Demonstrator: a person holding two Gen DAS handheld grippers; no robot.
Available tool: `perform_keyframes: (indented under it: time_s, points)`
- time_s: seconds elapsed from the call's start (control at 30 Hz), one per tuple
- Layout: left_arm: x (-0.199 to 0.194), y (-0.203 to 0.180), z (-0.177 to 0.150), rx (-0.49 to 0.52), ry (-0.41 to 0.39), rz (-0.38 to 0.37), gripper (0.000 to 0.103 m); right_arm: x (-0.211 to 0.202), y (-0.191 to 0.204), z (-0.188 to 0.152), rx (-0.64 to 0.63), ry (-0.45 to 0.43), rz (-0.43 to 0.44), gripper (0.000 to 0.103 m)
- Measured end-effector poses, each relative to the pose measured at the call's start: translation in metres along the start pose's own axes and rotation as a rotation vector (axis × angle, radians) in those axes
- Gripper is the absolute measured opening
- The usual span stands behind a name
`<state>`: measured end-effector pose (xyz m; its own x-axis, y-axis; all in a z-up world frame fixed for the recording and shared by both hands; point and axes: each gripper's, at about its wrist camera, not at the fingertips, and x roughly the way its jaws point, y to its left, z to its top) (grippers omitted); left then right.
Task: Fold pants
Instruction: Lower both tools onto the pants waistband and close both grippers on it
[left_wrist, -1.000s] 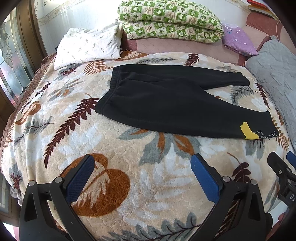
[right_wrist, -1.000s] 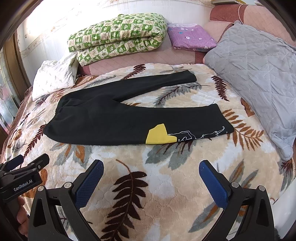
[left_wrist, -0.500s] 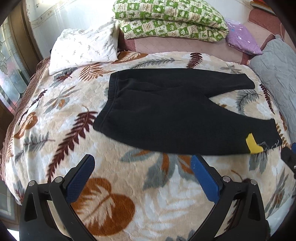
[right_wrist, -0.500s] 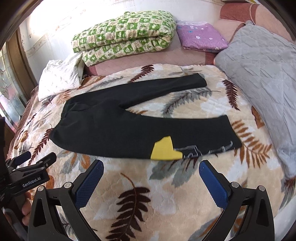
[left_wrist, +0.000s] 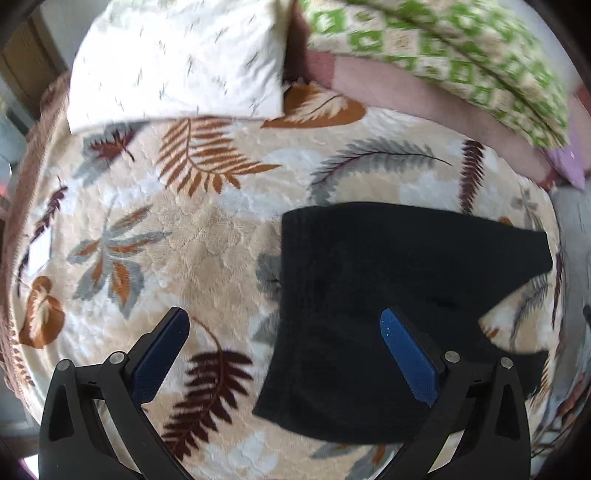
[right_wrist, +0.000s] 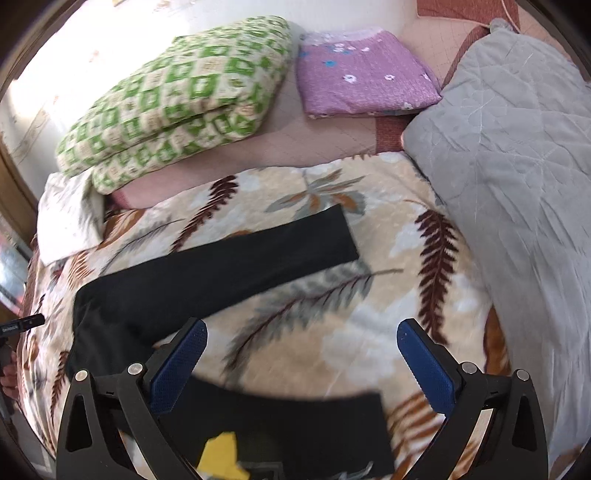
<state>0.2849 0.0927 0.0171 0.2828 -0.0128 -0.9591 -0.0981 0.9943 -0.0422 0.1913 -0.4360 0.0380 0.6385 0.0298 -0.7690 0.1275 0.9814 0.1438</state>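
Leaf-patterned bedding in cream, brown and grey covers the bed (left_wrist: 207, 236), and the black pants (left_wrist: 369, 295) lie flat on it with their legs spread apart. From the left wrist view, the waistband end shows, running top to bottom just right of centre, along with a white pillow (left_wrist: 177, 62) at the head of the bed; the pant legs run off the right edge and their hems cannot be seen there. The right wrist view gives the other end: the far leg's hem (right_wrist: 343, 236) lying on the blanket, the near leg crossing the bottom of the frame with a yellow patch (right_wrist: 221, 456) partly cut off, a purple folded cloth (right_wrist: 362, 77), and a grey quilted cover (right_wrist: 517, 147) on the right. A green checked quilt (right_wrist: 177, 96) appears in both, blurred in the left view. The left hand-held gripper (left_wrist: 284, 354) hangs with its blue pads wide apart, gripping nothing, the right pad over the black fabric near the waist. The right hand-held gripper (right_wrist: 301, 363) is likewise spread and empty, above the gap between the two legs. Whether either pad touches the cloth cannot be told. At the left edge of the right view, only a sliver of the other tool shows.
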Motion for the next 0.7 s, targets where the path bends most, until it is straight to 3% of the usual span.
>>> perform_keyframes:
  time_s: [0.1,0.2,0.37,0.57,0.7]
  points:
    - [0.037,0.010,0.018,-0.063,0.109,-0.051,0.103,0.025,-0.015,0.023,0.008,0.010,-0.042,0.103]
    - [0.064,0.013,0.027,-0.111,0.152,-0.087,0.103,0.044,-0.023,0.034,0.028,0.020,-0.047,0.103]
    - [0.085,0.003,0.037,-0.155,0.165,-0.175,0.103,0.072,-0.023,0.042,0.015,0.046,-0.045,0.103]
    - [0.087,-0.014,0.048,-0.097,0.159,-0.182,0.103,0.092,-0.032,0.067,-0.001,0.050,-0.005,0.102]
    - [0.087,-0.021,0.059,-0.061,0.158,-0.167,0.103,0.116,-0.046,0.093,-0.001,0.110,0.048,0.101]
